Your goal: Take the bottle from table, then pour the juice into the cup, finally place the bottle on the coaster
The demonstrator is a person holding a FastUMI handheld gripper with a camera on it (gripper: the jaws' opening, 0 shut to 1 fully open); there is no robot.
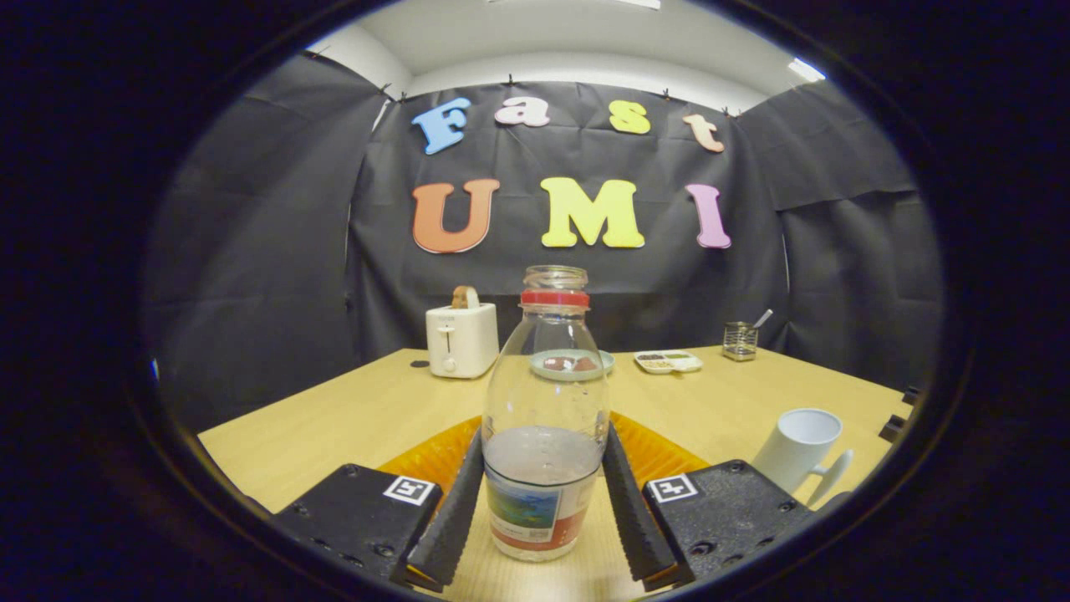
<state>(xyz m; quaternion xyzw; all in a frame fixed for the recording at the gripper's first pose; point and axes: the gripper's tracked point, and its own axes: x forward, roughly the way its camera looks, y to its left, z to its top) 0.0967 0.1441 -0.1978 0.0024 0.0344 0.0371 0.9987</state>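
Note:
A clear bottle (545, 393) with a red neck ring and no cap stands upright between my fingers, with greyish juice filling its lower part above a coloured label. My gripper (543, 456) is shut on the bottle, one finger (456, 510) against its left side and the other against its right side. An orange ribbed coaster (430, 458) lies on the table just behind the bottle and spreads out past both fingers. A white cup (798, 445) with a handle stands on the table to the right of my right finger. I cannot tell whether the bottle's base rests on the table.
The wooden table (334, 418) stretches ahead. At its far end stand a white toaster (461, 339) with a slice in it, a pale plate (572, 364) with food, a small divided dish (668, 361) and a wire holder (741, 341) with a utensil.

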